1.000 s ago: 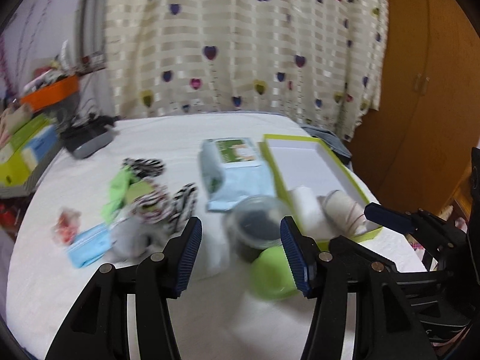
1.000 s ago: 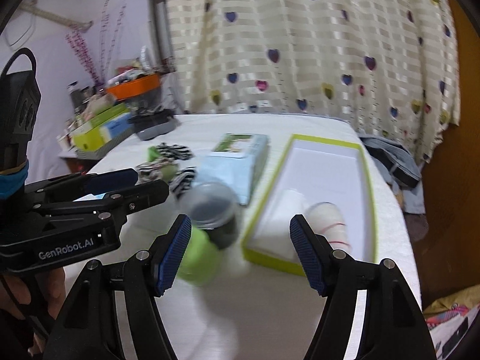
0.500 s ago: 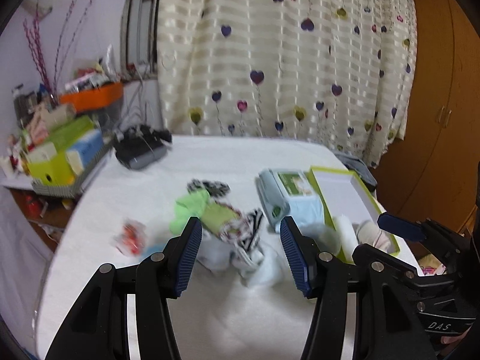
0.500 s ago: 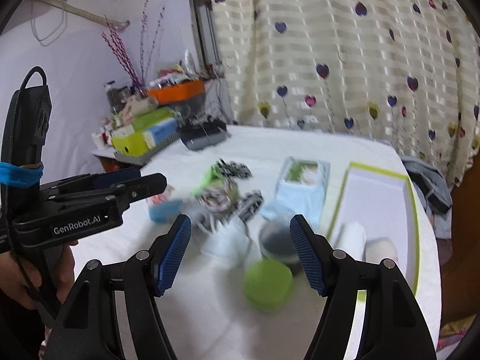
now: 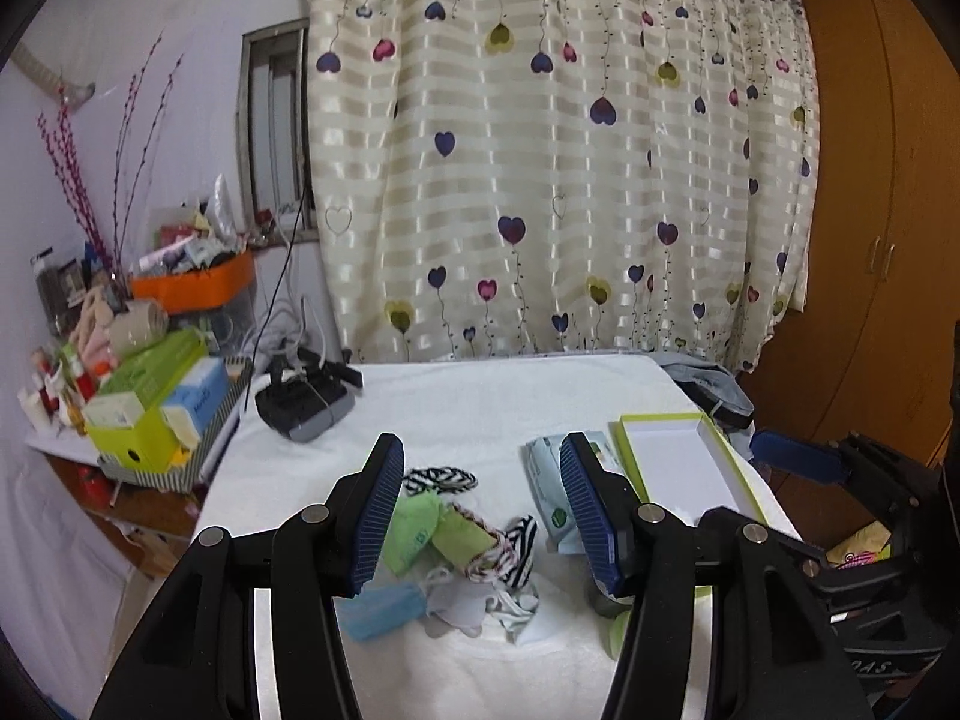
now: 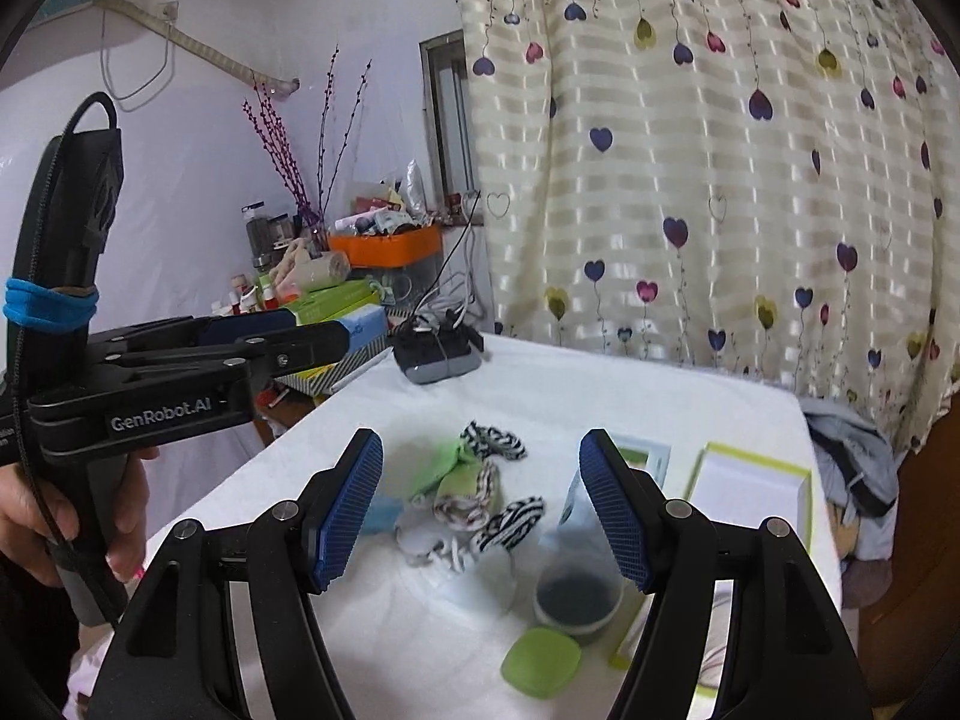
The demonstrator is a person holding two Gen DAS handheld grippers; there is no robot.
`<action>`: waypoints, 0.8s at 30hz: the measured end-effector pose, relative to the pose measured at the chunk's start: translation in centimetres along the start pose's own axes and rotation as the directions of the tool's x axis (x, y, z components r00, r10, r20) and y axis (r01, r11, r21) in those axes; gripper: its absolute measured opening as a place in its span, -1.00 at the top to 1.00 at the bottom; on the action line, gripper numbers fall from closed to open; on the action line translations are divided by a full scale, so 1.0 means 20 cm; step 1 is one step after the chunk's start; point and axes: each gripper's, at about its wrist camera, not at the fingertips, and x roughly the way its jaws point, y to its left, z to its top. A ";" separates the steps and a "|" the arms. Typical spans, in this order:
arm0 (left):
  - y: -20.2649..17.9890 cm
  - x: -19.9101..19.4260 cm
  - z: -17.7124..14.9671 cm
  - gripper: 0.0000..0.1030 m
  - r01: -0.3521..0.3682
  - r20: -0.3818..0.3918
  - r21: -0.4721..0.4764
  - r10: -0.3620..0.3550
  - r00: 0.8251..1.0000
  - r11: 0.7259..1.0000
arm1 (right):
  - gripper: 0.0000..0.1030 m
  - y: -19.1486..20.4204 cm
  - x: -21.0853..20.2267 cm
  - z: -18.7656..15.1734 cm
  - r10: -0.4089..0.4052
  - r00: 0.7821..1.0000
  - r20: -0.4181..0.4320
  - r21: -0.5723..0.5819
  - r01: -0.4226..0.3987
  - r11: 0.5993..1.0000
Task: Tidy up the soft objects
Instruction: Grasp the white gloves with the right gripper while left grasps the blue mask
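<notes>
A heap of soft things lies on the white-covered table (image 5: pixel 480 402): green socks (image 5: pixel 414 531), zebra-striped socks (image 5: pixel 441 478), a blue face mask (image 5: pixel 384 603) and a white mask (image 5: pixel 462 606). To its right are a light-blue wipes pack (image 5: pixel 549 480) and a green-edged box (image 5: pixel 678 462). My left gripper (image 5: pixel 483 510) hovers open above the heap, holding nothing. My right gripper (image 6: pixel 483 504) is open too, high over the same heap (image 6: pixel 474 492). Below its right finger sit a round tub (image 6: pixel 576 597) and a green lid (image 6: pixel 540 660).
A black and grey device (image 5: pixel 303 405) sits at the table's far left. A cluttered shelf of boxes (image 5: pixel 150 408) stands left of the table. Behind it hangs a heart-print curtain (image 5: pixel 570 180); a wooden wardrobe (image 5: pixel 870 240) is at right. A hand (image 6: pixel 36 528) holds the left gripper's handle.
Both grippers have risen and tipped upward, so the table and its objects sit lower and farther off in both views. The jaws stand as wide as before.
</notes>
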 end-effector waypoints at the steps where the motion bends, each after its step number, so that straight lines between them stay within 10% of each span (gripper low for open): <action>1: 0.02 0.00 0.00 -0.05 0.010 0.004 -0.001 -0.010 1.000 1.000 | -0.34 0.01 0.00 0.01 -0.013 1.000 0.003 -0.013 0.013 1.000; 24: 0.60 0.38 -0.73 -0.06 0.025 -0.162 -0.199 -0.058 0.985 0.980 | -0.34 0.27 0.59 -0.51 0.046 0.949 -0.312 -0.027 -0.058 0.998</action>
